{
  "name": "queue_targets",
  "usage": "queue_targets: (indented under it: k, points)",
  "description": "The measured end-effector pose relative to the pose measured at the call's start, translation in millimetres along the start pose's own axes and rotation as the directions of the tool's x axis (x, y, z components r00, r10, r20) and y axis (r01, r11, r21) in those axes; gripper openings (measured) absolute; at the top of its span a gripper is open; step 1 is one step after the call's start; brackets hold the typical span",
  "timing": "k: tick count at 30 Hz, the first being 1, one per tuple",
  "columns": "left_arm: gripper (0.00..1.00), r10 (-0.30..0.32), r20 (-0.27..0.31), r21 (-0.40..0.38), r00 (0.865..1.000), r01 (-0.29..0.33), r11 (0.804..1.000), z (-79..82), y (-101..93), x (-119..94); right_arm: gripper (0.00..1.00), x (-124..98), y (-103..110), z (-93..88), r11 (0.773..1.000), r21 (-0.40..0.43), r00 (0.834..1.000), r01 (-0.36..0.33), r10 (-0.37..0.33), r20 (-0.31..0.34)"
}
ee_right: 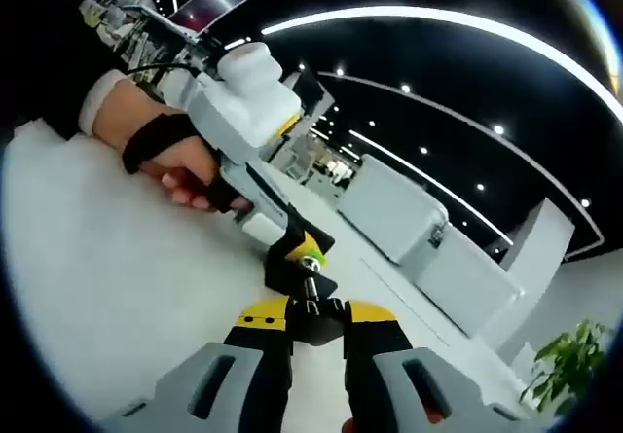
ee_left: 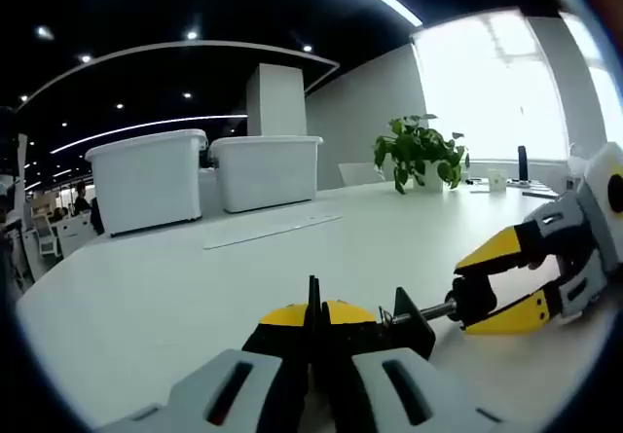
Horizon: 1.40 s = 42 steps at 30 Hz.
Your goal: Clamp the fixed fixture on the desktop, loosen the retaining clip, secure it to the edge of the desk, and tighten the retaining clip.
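The fixed fixture is a small black clamp (ee_left: 414, 324) lying low over the white table (ee_left: 175, 297). My left gripper (ee_left: 313, 314) is shut on the fixture's thin black plate, yellow tips pressed together. A silver screw (ee_left: 436, 311) runs right from the clamp to a black knob (ee_left: 474, 297). My right gripper (ee_left: 467, 297) comes in from the right, its yellow jaws shut on that knob. In the right gripper view the right gripper (ee_right: 316, 314) holds the knob (ee_right: 311, 324), with the screw (ee_right: 311, 285) pointing toward the left gripper (ee_right: 297, 248), which a hand (ee_right: 161, 161) holds.
Two white lidded bins (ee_left: 146, 180) (ee_left: 265, 170) stand at the back of the table. A potted plant (ee_left: 421, 151) sits near the bright window at the back right. A thin pale strip (ee_left: 273, 231) lies flat mid-table. The table's left edge curves toward chairs.
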<state>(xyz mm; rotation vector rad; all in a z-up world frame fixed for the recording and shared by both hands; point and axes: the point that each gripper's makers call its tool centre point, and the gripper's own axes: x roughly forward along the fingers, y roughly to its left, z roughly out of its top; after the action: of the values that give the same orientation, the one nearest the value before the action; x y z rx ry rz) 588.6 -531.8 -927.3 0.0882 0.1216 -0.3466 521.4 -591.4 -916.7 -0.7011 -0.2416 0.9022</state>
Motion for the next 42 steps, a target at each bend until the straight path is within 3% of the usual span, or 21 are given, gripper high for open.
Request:
queue_targets:
  k: [3,11,20,23,24,25,26,27,28,30,33,34,35,38,42]
  points:
    - [0.04,-0.001,0.0,-0.001,1.0,0.001,1.0,0.2,-0.2,0,0.17,0,-1,-0.5,1.0,0.003,1.0,-0.003,0.003,0.004]
    - [0.04,-0.002,0.0,-0.002,1.0,0.002,1.0,0.2,-0.2,1,0.17,0,2,0.7,0.985,-0.173,1.0,0.01,-0.01,0.003]
    - [0.04,-0.001,-0.004,-0.003,1.0,0.001,1.0,-0.5,-0.2,1,0.17,1,3,3.7,0.967,-0.253,1.0,0.016,-0.016,0.0]
    - [0.04,-0.003,-0.002,0.0,1.0,0.003,1.0,0.1,-0.4,1,0.19,1,1,2.3,0.976,-0.218,1.0,0.01,-0.013,-0.009]
    - [0.04,-0.004,0.0,0.001,1.0,0.004,1.0,0.5,-0.5,1,0.2,0,3,0.0,0.987,-0.161,1.0,-0.009,0.005,-0.028]
    - [0.04,-0.003,-0.001,0.001,1.0,0.003,1.0,0.4,-0.5,2,0.23,0,3,1.6,0.998,-0.058,1.0,-0.023,0.022,-0.02]
    - [0.04,-0.003,-0.001,0.001,1.0,0.003,1.0,0.4,-0.4,1,0.26,-1,3,4.7,0.992,0.113,0.999,-0.051,0.051,-0.001]
    - [0.04,-0.003,-0.002,0.002,1.0,0.003,1.0,0.3,-0.4,1,0.28,-2,0,5.9,0.966,0.248,0.998,-0.067,0.066,0.013]
    - [0.04,-0.003,-0.001,0.002,1.0,0.003,1.0,0.4,-0.5,1,0.31,-2,-5,5.8,0.92,0.386,0.998,-0.07,0.065,0.026]
    - [0.04,-0.003,-0.002,0.005,1.0,0.003,1.0,0.3,-0.6,1,0.32,-4,-16,-0.5,0.793,0.605,0.997,-0.074,0.065,0.037]
    - [0.04,-0.006,-0.001,0.007,1.0,0.006,1.0,0.6,-1.1,1,0.35,-5,-24,-14.3,0.615,0.786,0.997,-0.067,0.064,0.035]
    - [0.04,-0.007,0.0,0.006,1.0,0.007,1.0,0.7,-1.0,1,0.35,-4,-25,-18.1,0.561,0.826,0.998,-0.053,0.061,0.022]
    - [0.04,-0.008,0.0,0.005,1.0,0.008,1.0,0.8,-1.0,1,0.33,-4,-25,-17.1,0.525,0.849,0.997,-0.064,0.061,0.037]
    - [0.04,-0.012,0.0,0.006,1.0,0.012,1.0,1.0,-2.0,0,0.3,-4,-17,-17.2,0.449,0.889,0.994,-0.093,0.098,0.055]
    - [0.04,-0.015,0.0,0.008,1.0,0.015,1.0,1.1,-2.2,-1,0.25,-3,-16,-19.2,0.45,0.889,0.995,-0.082,0.094,0.044]
